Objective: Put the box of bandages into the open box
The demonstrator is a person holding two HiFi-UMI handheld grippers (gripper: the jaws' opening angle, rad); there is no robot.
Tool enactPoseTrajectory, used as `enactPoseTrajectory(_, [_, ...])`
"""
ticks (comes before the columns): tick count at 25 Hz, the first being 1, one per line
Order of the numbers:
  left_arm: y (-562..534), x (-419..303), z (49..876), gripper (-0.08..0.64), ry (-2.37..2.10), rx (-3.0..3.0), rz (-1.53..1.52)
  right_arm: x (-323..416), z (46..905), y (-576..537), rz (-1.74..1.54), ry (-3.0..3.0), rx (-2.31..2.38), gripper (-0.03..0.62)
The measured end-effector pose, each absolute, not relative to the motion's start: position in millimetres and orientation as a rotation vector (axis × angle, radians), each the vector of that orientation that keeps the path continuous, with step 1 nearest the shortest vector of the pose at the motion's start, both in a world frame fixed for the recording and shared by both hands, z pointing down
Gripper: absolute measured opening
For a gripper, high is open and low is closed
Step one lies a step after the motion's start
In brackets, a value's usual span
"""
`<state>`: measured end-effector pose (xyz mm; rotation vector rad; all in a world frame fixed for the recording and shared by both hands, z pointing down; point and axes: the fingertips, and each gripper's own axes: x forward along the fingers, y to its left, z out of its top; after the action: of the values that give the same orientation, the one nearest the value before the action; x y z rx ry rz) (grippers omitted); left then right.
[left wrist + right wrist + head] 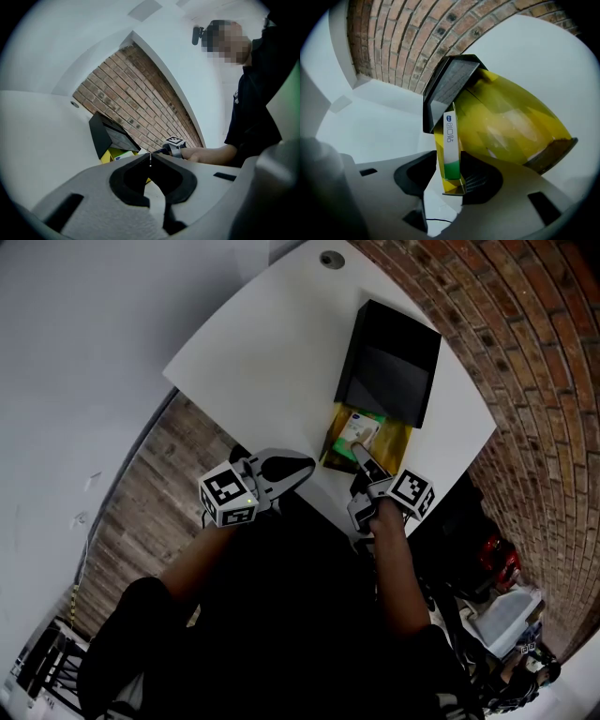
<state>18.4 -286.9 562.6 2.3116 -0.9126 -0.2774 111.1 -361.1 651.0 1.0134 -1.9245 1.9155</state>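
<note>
Standing between parted jaws of the right claw (443, 165): bandage box (450, 140)

Left tool (150, 158), jaws together, empty; beyond, open box (104, 134) on white table (37, 140); brick wall (140, 89)

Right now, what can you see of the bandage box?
The bandage box is a slim white carton, blue logo at the far end, green band at the near end. It stands on edge inside the yellow open box, by its side wall, between the jaws of the open right gripper; contact unclear.
</note>
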Motion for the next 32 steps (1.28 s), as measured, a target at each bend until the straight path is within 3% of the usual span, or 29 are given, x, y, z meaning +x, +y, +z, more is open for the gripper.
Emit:
enactPoseTrajectory(7, [-284,19,566,0.021,-0.896,2.312,-0.258,113,648,-359,1.871,-1.945,1.024,0.17])
enactPoseTrajectory(32, [-290,30,556,0.021,-0.858,2.357,-0.233,155,625,-375,1.585,-2.067,1.134,0.166])
